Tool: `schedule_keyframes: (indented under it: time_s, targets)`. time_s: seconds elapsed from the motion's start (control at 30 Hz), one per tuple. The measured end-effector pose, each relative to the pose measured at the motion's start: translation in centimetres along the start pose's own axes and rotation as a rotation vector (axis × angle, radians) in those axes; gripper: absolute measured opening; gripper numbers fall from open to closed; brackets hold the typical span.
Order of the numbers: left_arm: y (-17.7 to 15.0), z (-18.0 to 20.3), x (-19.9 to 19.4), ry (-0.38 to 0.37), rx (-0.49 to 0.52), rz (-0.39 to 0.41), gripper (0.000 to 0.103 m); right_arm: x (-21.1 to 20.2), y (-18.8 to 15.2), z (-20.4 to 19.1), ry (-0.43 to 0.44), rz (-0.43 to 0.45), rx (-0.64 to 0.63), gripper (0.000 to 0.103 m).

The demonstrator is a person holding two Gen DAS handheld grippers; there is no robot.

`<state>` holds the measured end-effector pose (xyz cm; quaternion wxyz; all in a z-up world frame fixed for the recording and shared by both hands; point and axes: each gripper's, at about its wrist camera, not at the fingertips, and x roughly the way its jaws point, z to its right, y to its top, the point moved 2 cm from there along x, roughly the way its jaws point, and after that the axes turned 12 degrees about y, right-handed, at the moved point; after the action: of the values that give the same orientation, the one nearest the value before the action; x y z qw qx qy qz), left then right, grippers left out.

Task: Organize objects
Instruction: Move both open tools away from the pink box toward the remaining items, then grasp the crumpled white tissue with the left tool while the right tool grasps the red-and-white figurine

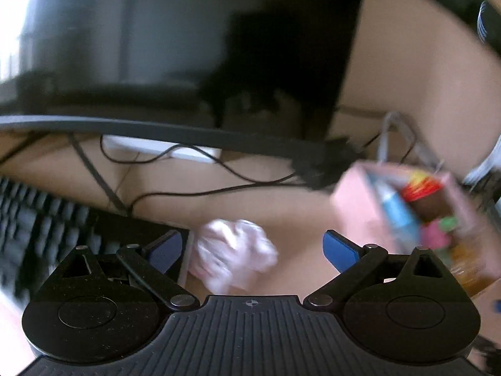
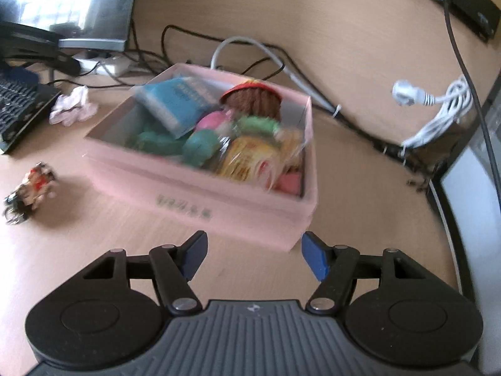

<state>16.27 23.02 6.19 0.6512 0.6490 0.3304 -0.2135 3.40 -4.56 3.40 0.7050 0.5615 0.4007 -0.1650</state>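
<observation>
Both wrist cameras look forward and steeply down along their tongs at the counter [image 2: 94,250]. The left sits close over crumpled plastic [image 1: 233,252], pink box [image 1: 360,206] at right of frame (blurred); the right view shares both, box [image 2: 200,194] centred.

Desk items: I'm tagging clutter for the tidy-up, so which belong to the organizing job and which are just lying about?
Job:
pink box
crumpled wrapper
small toy

Lying about:
keyboard
white cable
monitor
black cables
</observation>
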Motion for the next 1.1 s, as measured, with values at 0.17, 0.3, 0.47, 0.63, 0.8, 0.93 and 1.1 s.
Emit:
schedule_keyframes:
  time_s: [0.17,0.3,0.47,0.63,0.8,0.93,1.1]
  targets:
    - [-0.8,2.8,3.2,0.011,0.270,0.053,0.077,-2.1,-2.3,-1.9,-0.004,-0.036,-0.038,0.067]
    - [-3.4,4.4,3.1,-0.068,0.344,0.032,0.055,-3.3,-3.4,-2.7,0.009,-0.061,-0.032,0.067]
    - [-5.3,1.2,0.8,-0.143,0.148,-0.060,0.054,-3.5,-3.8,-3.9,0.023,-0.079,-0.023,0.067]
    - [-8.1,-1.7,-2.0,-0.180,0.057,-0.102,0.054,-2.7,-3.1,-5.9,0.079,-0.070,-0.009,0.067]
    - [-10.5,-4.3,-4.4,-0.195,0.023,-0.135,0.049,-2.0,-1.1,-8.8,0.167,-0.041,-0.007,0.067]
    - [-13.0,-6.8,-6.6,-0.213,-0.001,-0.131,0.037,-0.5,1.1,-10.5,0.288,-0.024,0.065,0.067]
    - [-14.8,-9.0,-8.1,-0.235,-0.091,-0.156,0.029,3.5,3.7,-13.5,0.390,-0.018,0.127,0.067]
